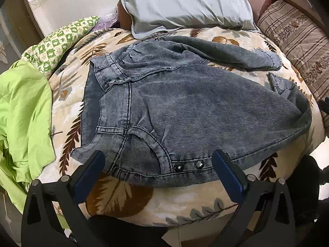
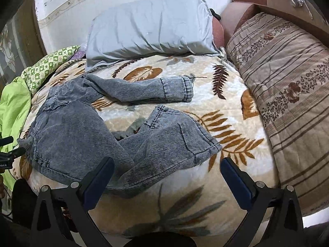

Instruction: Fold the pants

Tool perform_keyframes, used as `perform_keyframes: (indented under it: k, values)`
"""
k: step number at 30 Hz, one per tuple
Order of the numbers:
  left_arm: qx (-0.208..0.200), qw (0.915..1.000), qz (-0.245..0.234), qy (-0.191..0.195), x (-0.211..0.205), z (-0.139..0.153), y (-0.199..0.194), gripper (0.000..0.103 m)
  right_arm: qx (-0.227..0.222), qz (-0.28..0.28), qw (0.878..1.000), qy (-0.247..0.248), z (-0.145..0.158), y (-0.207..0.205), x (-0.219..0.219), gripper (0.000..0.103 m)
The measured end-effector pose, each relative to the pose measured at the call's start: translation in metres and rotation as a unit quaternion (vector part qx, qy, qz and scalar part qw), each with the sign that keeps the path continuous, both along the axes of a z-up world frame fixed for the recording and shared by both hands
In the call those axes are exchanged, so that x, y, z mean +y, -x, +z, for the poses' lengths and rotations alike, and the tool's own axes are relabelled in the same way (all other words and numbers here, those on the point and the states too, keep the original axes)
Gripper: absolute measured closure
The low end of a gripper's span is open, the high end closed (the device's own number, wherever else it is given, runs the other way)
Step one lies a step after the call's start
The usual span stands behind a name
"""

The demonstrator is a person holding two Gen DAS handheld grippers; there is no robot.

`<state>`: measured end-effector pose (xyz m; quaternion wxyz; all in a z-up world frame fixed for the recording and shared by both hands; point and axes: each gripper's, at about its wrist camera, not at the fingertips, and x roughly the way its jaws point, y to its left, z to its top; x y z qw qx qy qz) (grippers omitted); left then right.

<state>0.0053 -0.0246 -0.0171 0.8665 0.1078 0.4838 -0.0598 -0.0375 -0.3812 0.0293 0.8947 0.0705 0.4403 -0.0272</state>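
Note:
Grey washed denim pants lie crumpled on a leaf-patterned blanket, waistband to the left. In the right wrist view the pants show one leg stretched toward the pillow and the other bent, its cuff near the front. My left gripper is open, straddling the near waistband edge with two dark studs between its blue pads, holding nothing. My right gripper is open just above the bent leg near its cuff, empty. The left gripper's tip peeks in at the right wrist view's left edge.
A grey-blue pillow lies at the head of the bed. A striped floral quilt runs along the right side. Bright green cloth and a green checked cushion are bunched at the left. The blanket drops off at the near edge.

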Motion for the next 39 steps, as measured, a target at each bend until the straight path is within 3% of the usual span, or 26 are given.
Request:
perform_keyframes:
  k: [7, 10, 14, 18, 23, 28, 30, 31, 33, 34, 35, 36, 38, 39]
  values:
    - [0.01, 0.9999, -0.001, 0.005, 0.0, -0.005, -0.006, 0.0, 0.005, -0.012, 1.0, -0.008, -0.004, -0.002, -0.006, 0.0]
    - [0.03, 0.9988, 0.007, 0.039, 0.012, -0.002, -0.013, 0.0, 0.009, -0.039, 0.999, -0.023, -0.007, -0.002, -0.019, 0.0]
    - [0.057, 0.9926, 0.049, 0.095, 0.048, 0.002, -0.025, 0.0, 0.019, -0.098, 0.991, -0.086, -0.018, -0.002, -0.053, 0.0]
    - [0.084, 0.9747, 0.12, 0.169, 0.098, -0.003, -0.035, 0.0, 0.033, -0.121, 0.983, -0.137, -0.037, -0.013, -0.069, 0.0]
    - [0.144, 0.9317, 0.181, 0.28, 0.135, -0.032, -0.04, 0.0, 0.047, -0.133, 0.96, -0.242, -0.066, -0.029, -0.077, 0.001]
    - [0.203, 0.9099, 0.168, 0.321, 0.111, -0.067, -0.05, 0.0, 0.027, -0.151, 0.923, -0.353, -0.086, -0.041, -0.089, 0.005]
    - [0.204, 0.908, 0.168, 0.325, 0.102, -0.072, -0.054, 0.0, 0.017, -0.157, 0.91, -0.384, -0.092, -0.044, -0.093, 0.009]
    - [0.198, 0.9086, 0.174, 0.324, 0.1, -0.072, -0.057, 0.0, 0.013, -0.16, 0.905, -0.395, -0.094, -0.047, -0.095, 0.014]
    - [0.192, 0.9025, 0.188, 0.337, 0.1, -0.07, -0.059, 0.0, 0.015, -0.169, 0.901, -0.398, -0.098, -0.052, -0.099, 0.036]
    - [0.187, 0.9014, 0.192, 0.34, 0.101, -0.069, -0.061, 0.007, 0.023, -0.173, 0.903, -0.391, -0.1, -0.056, -0.1, 0.054]
    - [0.183, 0.9019, 0.194, 0.34, 0.102, -0.068, -0.063, 0.02, 0.028, -0.174, 0.906, -0.385, -0.101, -0.057, -0.101, 0.076]
    - [0.179, 0.9039, 0.194, 0.337, 0.104, -0.066, -0.065, 0.03, 0.034, -0.174, 0.911, -0.372, -0.101, -0.06, -0.102, 0.088]
    - [0.179, 0.9094, 0.193, 0.322, 0.107, -0.064, -0.068, 0.087, 0.027, -0.167, 0.917, -0.362, -0.096, -0.063, -0.106, 0.095]
    - [0.186, 0.9103, 0.193, 0.315, 0.107, -0.064, -0.069, 0.089, 0.023, -0.164, 0.918, -0.36, -0.093, -0.063, -0.109, 0.096]
